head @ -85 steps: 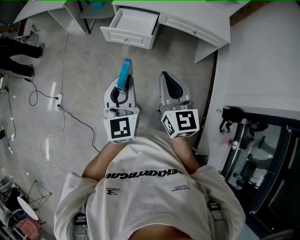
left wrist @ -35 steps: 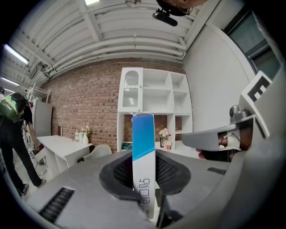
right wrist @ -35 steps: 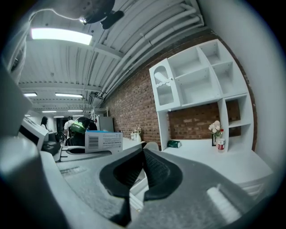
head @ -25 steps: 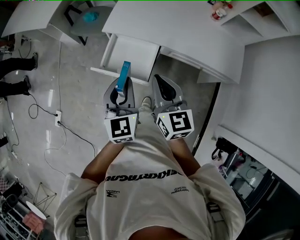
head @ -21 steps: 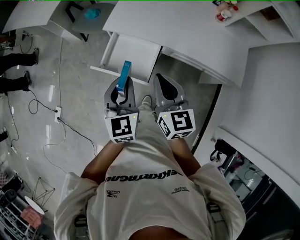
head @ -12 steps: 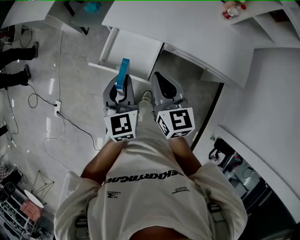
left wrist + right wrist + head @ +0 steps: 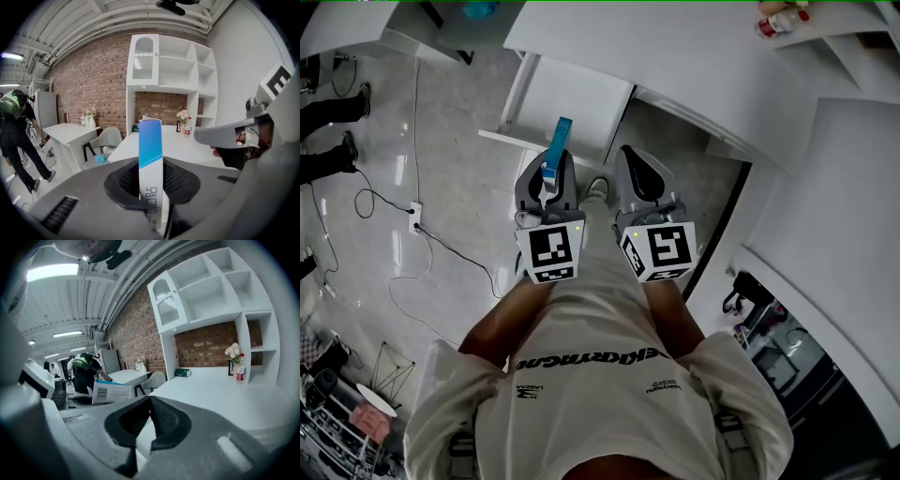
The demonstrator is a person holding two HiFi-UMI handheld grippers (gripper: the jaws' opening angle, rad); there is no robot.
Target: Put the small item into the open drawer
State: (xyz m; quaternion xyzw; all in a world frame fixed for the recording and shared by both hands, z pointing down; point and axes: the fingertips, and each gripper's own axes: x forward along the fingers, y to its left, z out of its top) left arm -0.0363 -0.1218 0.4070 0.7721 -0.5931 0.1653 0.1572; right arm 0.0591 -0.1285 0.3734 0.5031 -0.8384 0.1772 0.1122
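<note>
A slim blue-and-white box (image 7: 151, 154) is being held upright by the left gripper (image 7: 150, 190), whose jaws are being kept partly closed, pressed against the box's two flat sides. In the head view, the box's top end is being seen against the front edge of the open drawer (image 7: 577, 98), which is being left pulled out from under the white desk (image 7: 675, 47). The right gripper (image 7: 149, 414) is being carried just beside the left, its jaws being kept together with nothing between them.
</note>
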